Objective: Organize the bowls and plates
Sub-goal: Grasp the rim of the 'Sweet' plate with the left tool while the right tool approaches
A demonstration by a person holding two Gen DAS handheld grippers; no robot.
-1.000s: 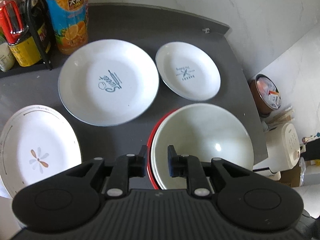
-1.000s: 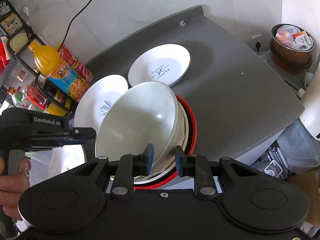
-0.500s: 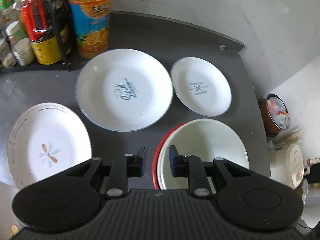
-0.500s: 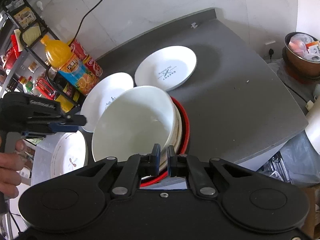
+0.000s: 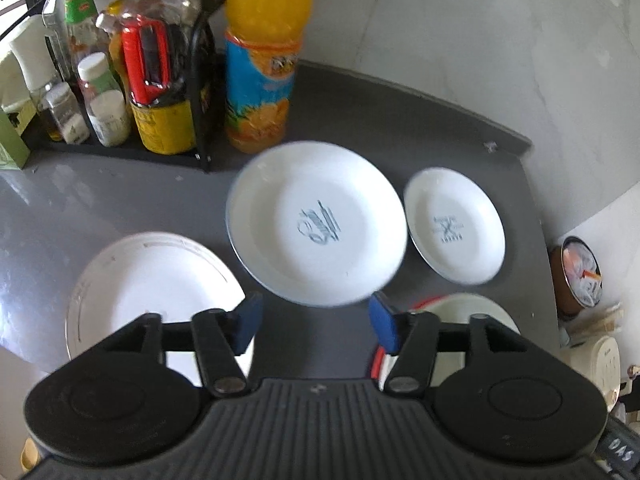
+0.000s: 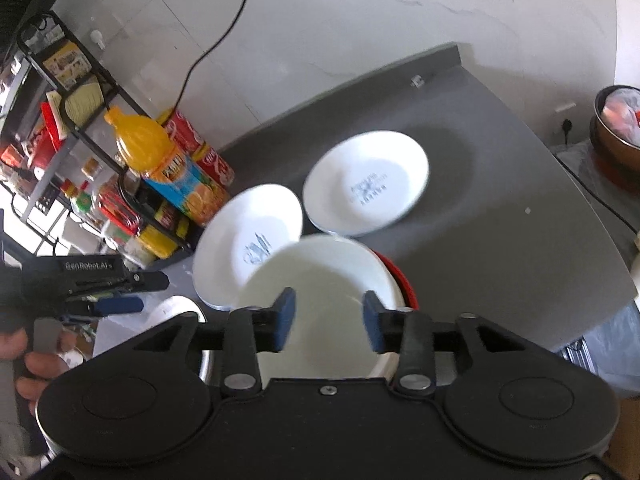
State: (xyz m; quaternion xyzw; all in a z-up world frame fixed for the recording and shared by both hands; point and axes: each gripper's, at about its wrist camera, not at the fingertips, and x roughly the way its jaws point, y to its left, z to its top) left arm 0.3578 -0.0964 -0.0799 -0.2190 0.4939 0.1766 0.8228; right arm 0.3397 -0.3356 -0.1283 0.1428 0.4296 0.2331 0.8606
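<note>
From the left wrist view, the left tongs (image 5: 316, 322) hang released, jaws wide apart, above bare grey worktop (image 5: 100, 200) between the gold-rimmed white plate (image 5: 156, 280) at near left and the white bowl nested in a red-rimmed dish (image 5: 472, 312) at near right. Beyond lie the large white plate with a blue script logo (image 5: 316, 224) and, just beside it to the right, the small white plate with grey print (image 5: 454, 226), near the worktop's right edge. An orange juice bottle (image 5: 264, 56) and a black wire rack of jars (image 5: 120, 92) crowd the far left. From the right wrist view, the right tongs (image 6: 329, 319) are released over the bowl (image 6: 320, 280); open worktop stretches right to its curved edge, under a white marble wall (image 6: 360, 20).
</note>
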